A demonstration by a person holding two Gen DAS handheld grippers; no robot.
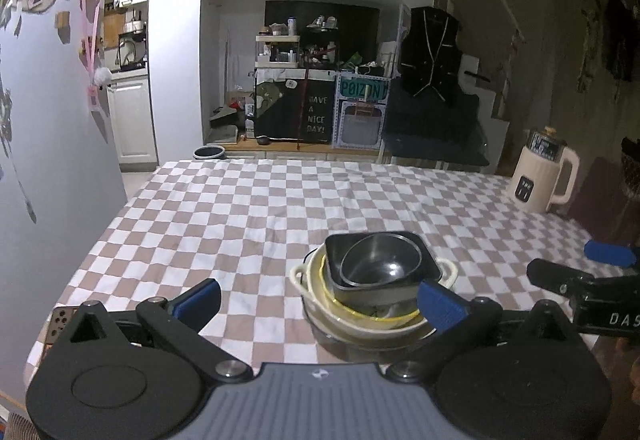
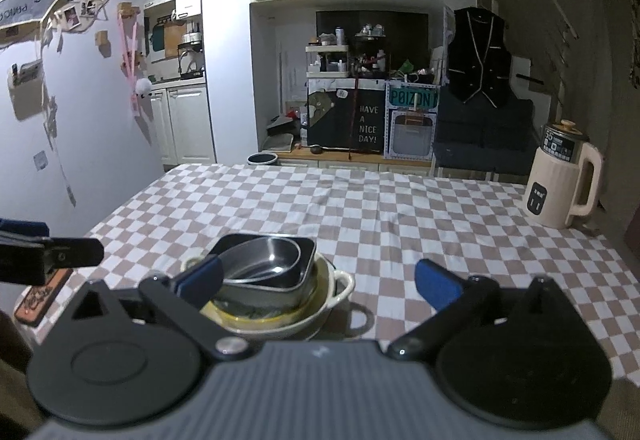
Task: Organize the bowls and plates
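A stack of dishes stands near the front edge of the checkered table [image 1: 240, 216]. A cream two-handled bowl [image 1: 304, 280] holds a yellow-rimmed dish [image 1: 360, 314], a dark square dish [image 1: 416, 240] and a round metal bowl [image 1: 376, 260] on top. The stack also shows in the right wrist view [image 2: 272, 272]. My left gripper [image 1: 320, 300] is open; its right finger is close to the stack's right side. My right gripper [image 2: 320, 280] is open; its left finger is close to the stack's left side. Neither holds anything.
A cream electric kettle [image 1: 540, 176] stands at the table's far right, also in the right wrist view [image 2: 564, 180]. A small patterned card [image 2: 40, 300] lies at the table's front left corner. A wall is close on the left. Shelves and cabinets stand beyond the table.
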